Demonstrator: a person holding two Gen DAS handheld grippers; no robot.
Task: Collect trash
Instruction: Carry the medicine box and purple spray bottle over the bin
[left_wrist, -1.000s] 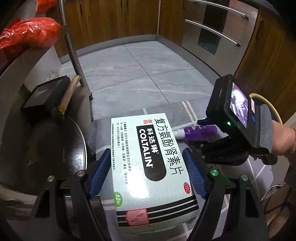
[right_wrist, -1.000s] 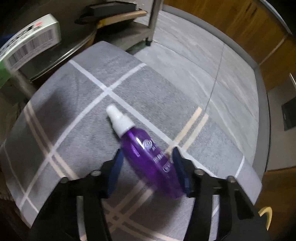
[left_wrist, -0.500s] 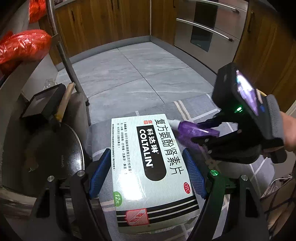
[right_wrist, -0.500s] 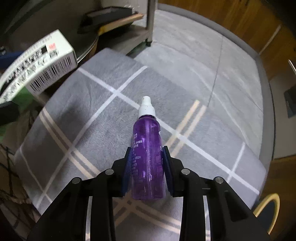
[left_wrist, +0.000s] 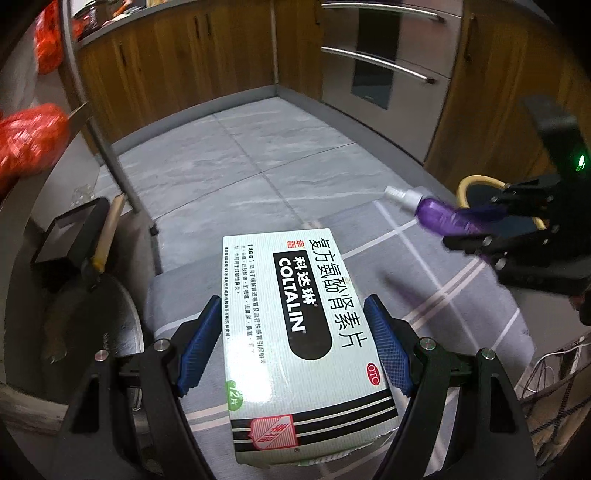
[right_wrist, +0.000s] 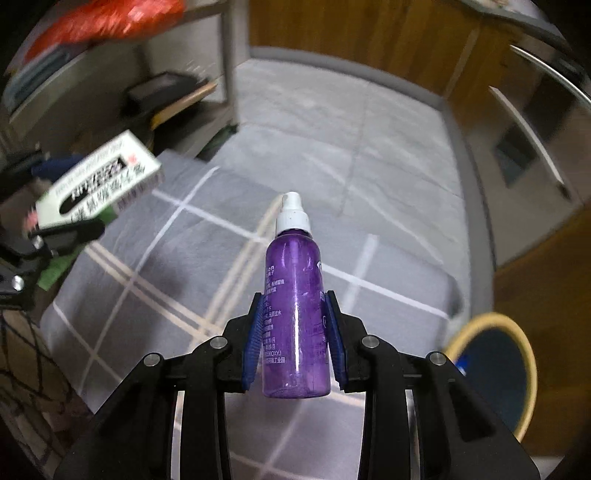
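Grippers hold medicine box (left_wrist: 295, 332) and purple spray bottle (right_wrist: 297, 314) above grey mat (right_wrist: 155, 280), bare floor (left_wrist: 229, 162) beyond.

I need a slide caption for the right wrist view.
Right gripper holds a purple spray bottle above a grey striped cloth.

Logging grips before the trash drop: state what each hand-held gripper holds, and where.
Left hand-held gripper: the white medicine box, pads on its long sides, near the middle. Right hand-held gripper: the purple spray bottle, clamped on its lower body, nozzle pointing away.
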